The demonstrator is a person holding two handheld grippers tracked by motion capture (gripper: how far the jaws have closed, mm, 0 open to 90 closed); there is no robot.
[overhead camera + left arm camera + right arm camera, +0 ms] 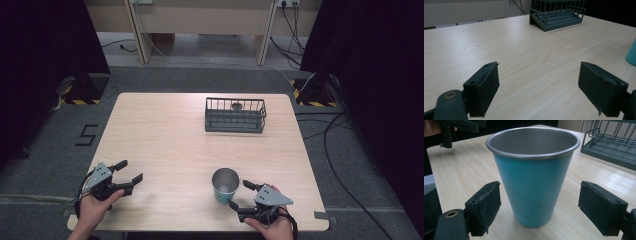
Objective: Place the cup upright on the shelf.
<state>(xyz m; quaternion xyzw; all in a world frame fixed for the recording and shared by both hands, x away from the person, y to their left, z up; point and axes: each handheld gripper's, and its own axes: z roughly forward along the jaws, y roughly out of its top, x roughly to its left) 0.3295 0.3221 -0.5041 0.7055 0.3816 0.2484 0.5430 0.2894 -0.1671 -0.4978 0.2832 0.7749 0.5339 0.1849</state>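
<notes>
A teal metal cup [225,185] with a steel rim stands upright near the table's front edge, right of centre. My right gripper [242,196] is open just behind it, one jaw on each side; in the right gripper view the cup [534,177] stands between the jaws without touching either pad. My left gripper [128,171] is open at the front left over bare wood, its fingers [482,91] wide apart; the cup's edge [631,53] shows at the far right of the left gripper view.
A dark wire basket [235,115] stands at the back of the table [165,135], right of centre, with a small round object [236,105] seen behind or inside it. Cables and stand bases lie on the floor beyond the table's corners.
</notes>
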